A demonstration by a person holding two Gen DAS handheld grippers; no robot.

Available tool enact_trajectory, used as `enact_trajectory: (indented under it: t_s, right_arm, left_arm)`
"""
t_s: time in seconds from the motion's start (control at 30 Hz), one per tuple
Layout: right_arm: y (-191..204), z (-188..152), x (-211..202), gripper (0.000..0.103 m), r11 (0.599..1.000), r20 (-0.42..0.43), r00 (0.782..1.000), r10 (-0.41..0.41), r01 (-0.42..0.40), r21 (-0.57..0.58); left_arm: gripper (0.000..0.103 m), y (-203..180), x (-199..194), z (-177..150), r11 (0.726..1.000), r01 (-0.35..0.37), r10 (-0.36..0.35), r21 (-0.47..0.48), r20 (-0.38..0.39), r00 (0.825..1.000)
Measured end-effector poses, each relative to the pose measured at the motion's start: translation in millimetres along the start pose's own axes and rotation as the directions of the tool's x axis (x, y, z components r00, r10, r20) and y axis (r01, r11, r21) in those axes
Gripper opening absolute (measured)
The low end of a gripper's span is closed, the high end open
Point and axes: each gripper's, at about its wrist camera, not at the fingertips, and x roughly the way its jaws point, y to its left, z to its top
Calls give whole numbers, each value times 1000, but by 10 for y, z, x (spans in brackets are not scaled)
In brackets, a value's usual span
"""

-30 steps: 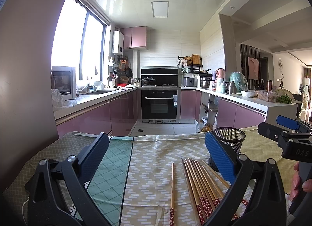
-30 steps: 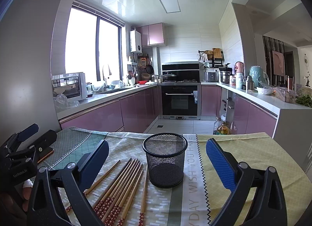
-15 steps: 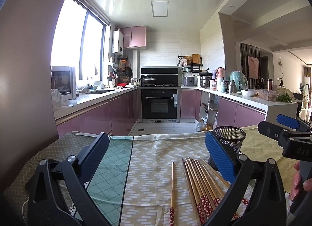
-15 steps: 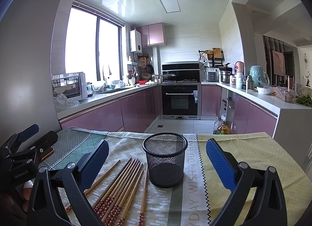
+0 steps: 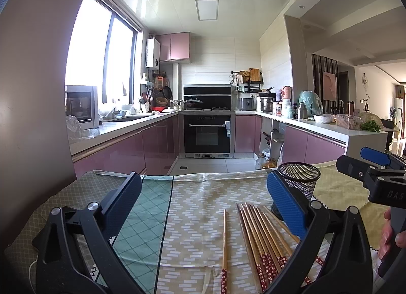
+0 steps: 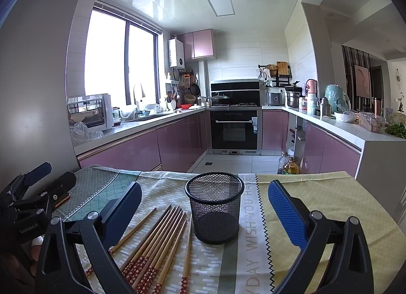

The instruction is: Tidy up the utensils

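A black wire-mesh cup stands upright and empty on the cloth-covered surface, between the right gripper's 2 spread fingers, nearer the left one. Wooden chopsticks with red patterned ends lie flat just left of the cup, most packed side by side, tips pointing away. 1 chopstick lies apart, between the left gripper's fingers.

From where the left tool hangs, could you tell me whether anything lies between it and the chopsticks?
Nothing visible does: the left tool is open above the cloth, and the chopsticks lie bare beside the mesh cup.
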Motion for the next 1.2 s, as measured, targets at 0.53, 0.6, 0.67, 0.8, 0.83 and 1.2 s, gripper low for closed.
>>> enact_trajectory:
  t_s: [0.53,0.6,0.67,0.8,0.83,1.2]
  right_arm:
    - [26,-4,36,96,1000,-8,1000,7,-6,1]
    - [22,-5,41,96,1000,-15,1000,13,-13,2]
    - [16,-4,81,96,1000,-33,999,21,-21,-3]
    - [35,-63,168,96,998,-98,994,55,-57,-16]
    - [37,-87,196,96,998,-120,991,61,-63,-18]
    - [154,-582,796,57,990,-485,869,101,-138,-41]
  left_arm:
    - [97,16,45,-17,1000,3,-3,1,-21,1000]
    - [97,13,59,-22,1000,8,-8,3,-29,1000]
    - [97,1,69,-22,1000,14,-14,9,-39,999]
    - [97,29,140,-41,999,27,-26,17,-75,997]
    - [97,43,170,-53,999,27,-25,21,-92,995]
    - [70,59,702,-356,988,128,-82,91,-399,913]
